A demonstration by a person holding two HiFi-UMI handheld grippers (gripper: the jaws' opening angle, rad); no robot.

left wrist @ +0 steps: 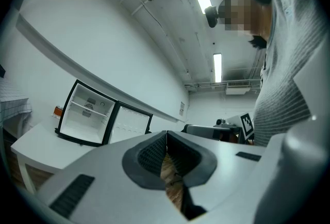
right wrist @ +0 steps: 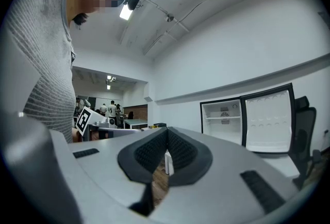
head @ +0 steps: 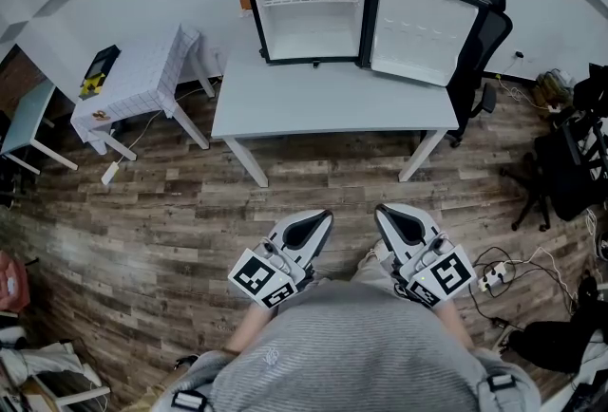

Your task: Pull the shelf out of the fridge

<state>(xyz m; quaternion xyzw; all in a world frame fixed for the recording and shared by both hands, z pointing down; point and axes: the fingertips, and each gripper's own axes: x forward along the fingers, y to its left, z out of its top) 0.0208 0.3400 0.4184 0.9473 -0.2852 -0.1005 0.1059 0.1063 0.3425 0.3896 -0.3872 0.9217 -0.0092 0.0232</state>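
A small black fridge (head: 309, 2) stands at the back of a grey table (head: 323, 102), its door (head: 421, 30) swung open to the right. Inside, a thin white shelf (head: 307, 4) crosses the upper part. The fridge (left wrist: 85, 114) also shows in the left gripper view with the shelf (left wrist: 88, 110), and the fridge (right wrist: 223, 121) appears again in the right gripper view. My left gripper (head: 318, 222) and right gripper (head: 388, 216) hang close to my body over the wooden floor, far from the table. Both are shut with nothing between the jaws.
A white side table (head: 138, 78) with a checked cloth stands left of the grey table. A black office chair (head: 480, 49) sits behind the open fridge door. Cables and a power strip (head: 494, 277) lie on the floor at right, near dark bags (head: 570, 154).
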